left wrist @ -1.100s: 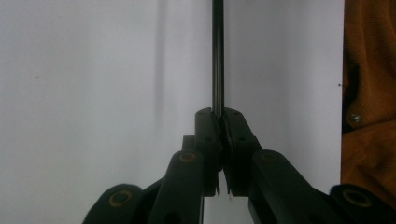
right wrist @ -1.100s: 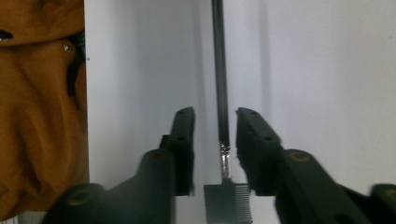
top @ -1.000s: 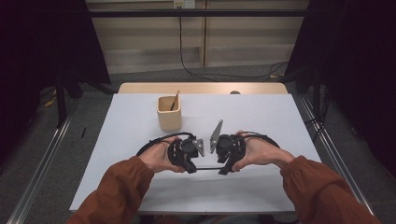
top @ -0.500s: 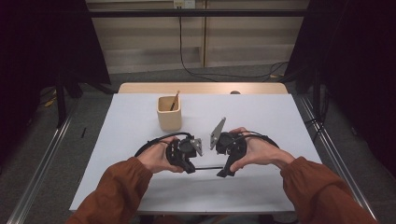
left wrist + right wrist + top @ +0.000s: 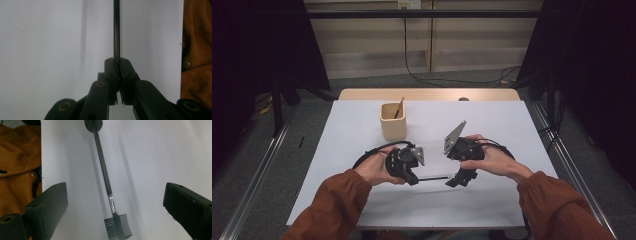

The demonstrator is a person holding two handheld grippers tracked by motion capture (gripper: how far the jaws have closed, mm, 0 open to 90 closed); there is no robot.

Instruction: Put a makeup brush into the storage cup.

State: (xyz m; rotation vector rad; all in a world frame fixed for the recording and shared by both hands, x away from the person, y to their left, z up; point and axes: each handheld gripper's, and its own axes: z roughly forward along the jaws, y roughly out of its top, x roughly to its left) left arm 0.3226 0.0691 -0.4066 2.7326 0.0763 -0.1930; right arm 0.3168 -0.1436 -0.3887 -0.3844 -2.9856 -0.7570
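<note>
A thin black-handled tool (image 5: 434, 178) with a metal neck and a small comb-and-brush head (image 5: 118, 226) lies level just above the white table between my two hands. My left gripper (image 5: 414, 180) is shut on the far end of its handle (image 5: 116, 30), with the pads pressed on the rod at my left gripper's tips (image 5: 116, 61). My right gripper (image 5: 457, 179) stands open, and its jaws have just been opening. The comb head lies between the wide-spread jaws of my right gripper (image 5: 113, 192) without touching either pad.
A tan cup (image 5: 393, 121) with a wooden stick (image 5: 399, 107) in it stands beyond my left hand. The white table top (image 5: 512, 125) ends close to my orange sleeves (image 5: 17, 157). Dark floor and metal rails flank the table.
My right gripper's jaws have spread apart and let go of the tool's comb end. My left gripper keeps its hold. Both hands have stayed almost in place.
</note>
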